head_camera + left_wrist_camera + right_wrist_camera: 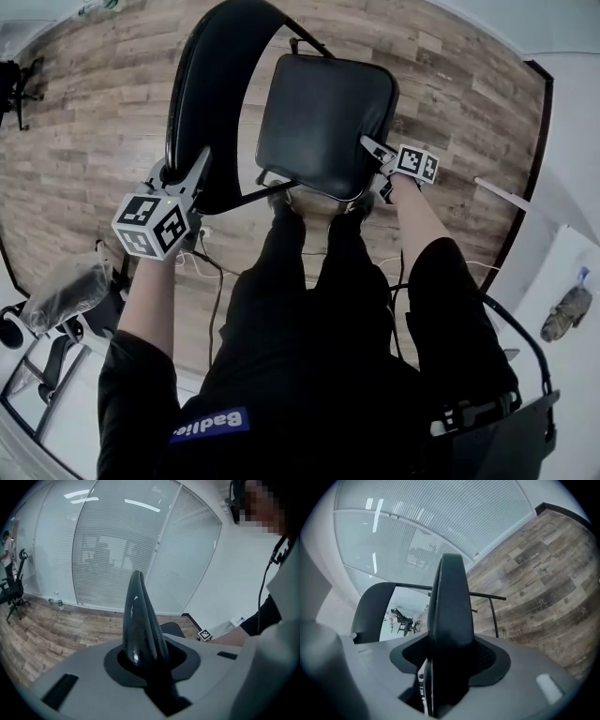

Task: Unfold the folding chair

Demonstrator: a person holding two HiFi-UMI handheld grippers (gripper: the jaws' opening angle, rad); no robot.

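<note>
The folding chair stands on the wooden floor just in front of the person's legs. Its curved black backrest (211, 84) rises at the left and its padded black seat (323, 112) lies to the right of it. My left gripper (183, 173) is shut on the backrest's lower edge, which stands as a glossy black blade (140, 620) between the jaws in the left gripper view. My right gripper (375, 155) grips the seat's right front edge. In the right gripper view the thick seat (450, 620) fills the gap between the jaws, with the backrest (370, 606) behind it at the left.
An office chair (56, 300) stands at the lower left, and another dark chair (14, 80) at the far left. Cables (211, 272) trail over the floor by the person's feet. A glass wall with blinds (117, 541) closes the room, and white walls stand at the right.
</note>
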